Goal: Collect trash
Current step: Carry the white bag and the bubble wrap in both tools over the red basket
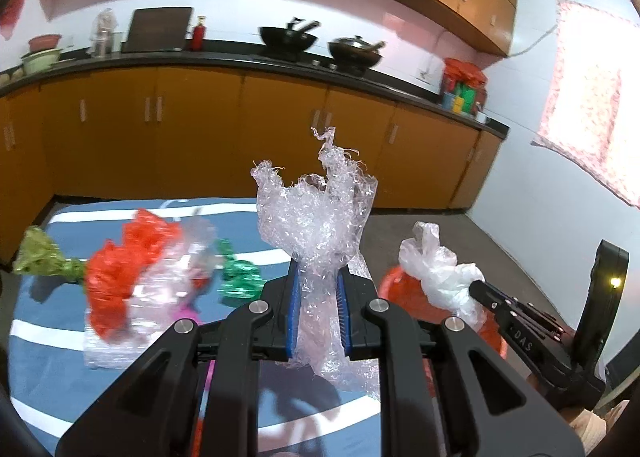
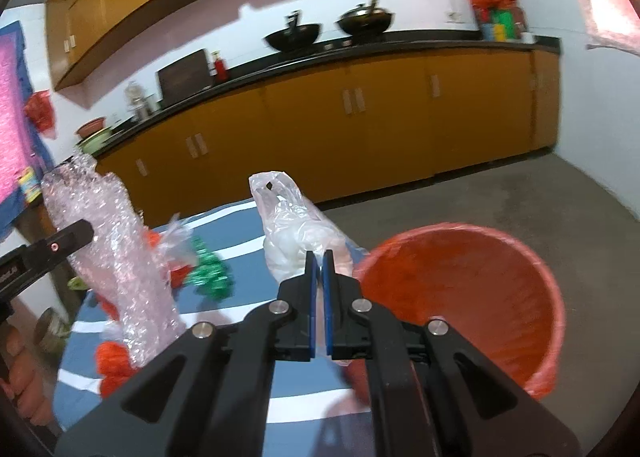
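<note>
My left gripper (image 1: 320,289) has its jaws clenched on a crumpled wad of clear bubble wrap (image 1: 320,217), which stands up above the blue pads and also trails down below them. The same wad shows in the right wrist view at the left (image 2: 108,249), held off the surface. My right gripper (image 2: 318,269) has its jaws closed almost together, pinching a thin white plastic bag (image 2: 292,233) that puffs up ahead of the tips; from the left wrist view I see that bag (image 1: 440,269) bunched at the end of the right gripper, lifted clear of the desk.

Just right of the right gripper sits an orange bin (image 2: 472,297) lined with an orange bag, standing on the grey floor (image 2: 520,193) beside the desk. The white bag hangs near its rim, not inside it.

The desk (image 1: 52,377) carries a blue cloth with white stripes. More trash lies on it: an orange plastic bag (image 1: 120,277) over some clear wrap, a green foil wrapper (image 1: 240,277), and an olive-green wrapper (image 1: 40,253) at the left edge.

Beyond is a kitchen counter (image 1: 224,61) with orange cabinets and two dark woks.
</note>
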`<state>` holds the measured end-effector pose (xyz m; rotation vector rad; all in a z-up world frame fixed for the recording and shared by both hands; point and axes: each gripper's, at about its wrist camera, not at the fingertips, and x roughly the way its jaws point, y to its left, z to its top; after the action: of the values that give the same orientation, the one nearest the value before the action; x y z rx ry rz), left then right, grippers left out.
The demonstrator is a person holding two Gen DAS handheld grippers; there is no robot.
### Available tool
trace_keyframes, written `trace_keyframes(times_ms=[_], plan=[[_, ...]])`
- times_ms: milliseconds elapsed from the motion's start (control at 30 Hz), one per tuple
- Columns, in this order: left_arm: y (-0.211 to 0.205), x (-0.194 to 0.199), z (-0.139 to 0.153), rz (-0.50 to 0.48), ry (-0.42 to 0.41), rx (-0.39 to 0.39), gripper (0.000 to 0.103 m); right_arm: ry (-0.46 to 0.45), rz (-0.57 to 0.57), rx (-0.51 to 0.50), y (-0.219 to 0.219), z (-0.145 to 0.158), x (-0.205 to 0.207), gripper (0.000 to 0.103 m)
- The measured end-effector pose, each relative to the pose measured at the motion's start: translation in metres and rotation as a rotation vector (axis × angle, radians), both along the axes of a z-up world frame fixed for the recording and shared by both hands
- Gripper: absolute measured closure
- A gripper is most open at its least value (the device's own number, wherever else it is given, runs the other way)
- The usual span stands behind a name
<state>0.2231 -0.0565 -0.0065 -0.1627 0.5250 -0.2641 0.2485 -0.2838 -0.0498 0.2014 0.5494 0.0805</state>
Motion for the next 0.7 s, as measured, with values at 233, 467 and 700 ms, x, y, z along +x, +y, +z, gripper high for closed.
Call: trace_keyframes(times_ms=[233, 467, 700], plan=[[-0.057, 0.009, -0.005, -0.099, 0.006, 0.014, 0.087, 0.010, -0.139, -0.001, -0.060, -0.009, -0.009, 0.098], [-0.097, 0.014, -0.010, -0.158, 0.007, 0.044, 0.087, 0.019, -0.208, 0.011, -0.098, -0.018, -0.013, 0.098], [-0.118, 0.022, -0.015, -0.186, 0.016, 0.067, 0.087, 0.023, -0.233, 0.019, -0.108, -0.023, -0.011, 0.098]])
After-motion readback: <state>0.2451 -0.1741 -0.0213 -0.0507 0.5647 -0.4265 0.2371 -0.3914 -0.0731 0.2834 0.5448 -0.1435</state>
